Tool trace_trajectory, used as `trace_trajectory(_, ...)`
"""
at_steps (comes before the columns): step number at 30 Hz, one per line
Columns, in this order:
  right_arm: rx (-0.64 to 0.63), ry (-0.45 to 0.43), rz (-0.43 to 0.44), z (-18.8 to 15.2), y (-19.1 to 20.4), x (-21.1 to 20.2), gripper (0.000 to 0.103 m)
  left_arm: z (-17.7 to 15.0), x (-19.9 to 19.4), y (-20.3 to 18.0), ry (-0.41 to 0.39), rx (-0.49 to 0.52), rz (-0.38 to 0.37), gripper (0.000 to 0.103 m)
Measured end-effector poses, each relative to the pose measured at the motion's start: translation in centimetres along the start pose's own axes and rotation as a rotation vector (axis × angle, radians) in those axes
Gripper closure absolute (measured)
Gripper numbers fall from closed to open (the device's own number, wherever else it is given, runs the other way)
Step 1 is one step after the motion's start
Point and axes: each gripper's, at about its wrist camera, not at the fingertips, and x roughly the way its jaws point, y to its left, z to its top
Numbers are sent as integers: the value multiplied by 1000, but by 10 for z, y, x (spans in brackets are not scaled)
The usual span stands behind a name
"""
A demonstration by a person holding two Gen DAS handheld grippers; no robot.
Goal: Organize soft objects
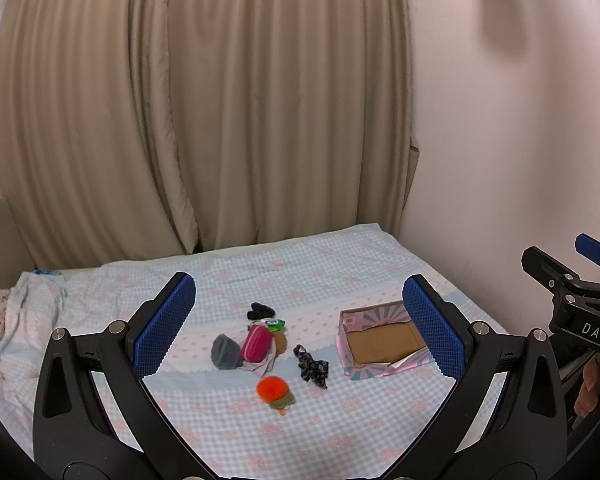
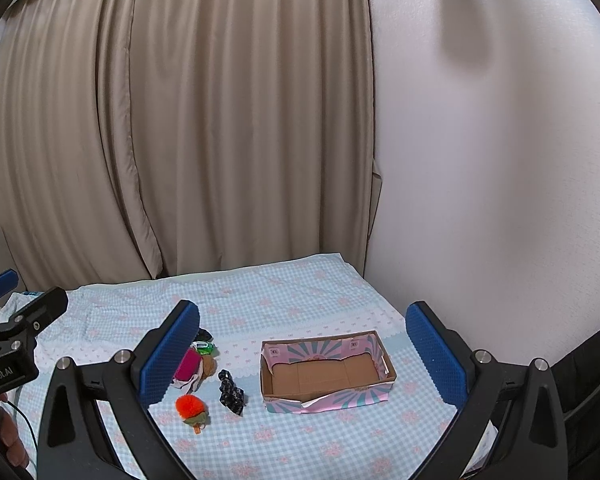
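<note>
Both grippers are hovering above the bed point(image 1: 340, 432), each with its jaws spread wide and gripping nothing. The left gripper point(image 1: 300, 320) is framing the pile of soft items between its blue pads point(image 1: 164, 324). The right gripper point(image 2: 302, 344) is framing the box point(image 2: 388, 374), which is sitting on the checked sheet with nothing visible on its cardboard floor.

In the left view, item positions are as follows, taking the pink pouch point(image 1: 255, 342) as centre:
- The grey cap point(image 1: 225, 352) is lying at 9 o'clock, touching the pouch.
- The black piece point(image 1: 261, 311) is lying at 12 o'clock, just apart.
- The green tag point(image 1: 275, 323) is lying at 1 o'clock.
- The brown ball point(image 1: 281, 342) is lying at 3 o'clock, just beside the pouch.
- The orange pompom point(image 1: 271, 389) is lying at 6 o'clock, separate from the pile.
- The dark scrunchie point(image 1: 312, 366) is lying at 4 o'clock, between pile and box.

The box is lying at 3 o'clock of the pile, near the wall point(image 1: 520, 160). Curtains point(image 1: 204, 112) are hanging behind the bed at 12 o'clock.
</note>
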Motion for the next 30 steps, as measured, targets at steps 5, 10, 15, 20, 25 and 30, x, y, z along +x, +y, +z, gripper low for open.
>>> trace_trajectory(5, 0, 8, 3, 1, -1, -2, 0, 1, -2, 1, 5, -3, 2, 0)
trace_trajectory(10, 1, 9, 4, 2, -1, -5, 0, 2, -3, 1, 11, 0, 2, 0)
trace_trajectory(15, 3, 13, 4, 5, -1, -6, 0, 1, -3, 2, 11, -1, 2, 0)
trace_trajectory(20, 6, 14, 3, 6, -1, -9, 0, 2, -2, 1, 18, -4, 0, 0)
trace_trajectory(25, 15, 35, 26, 11, -4, -5, 0, 5, 8, 6, 63, -11, 26, 0)
trace_trajectory(30, -2, 79, 70, 1, 8, 13, 0, -8, 30, 30, 117, -10, 36, 0)
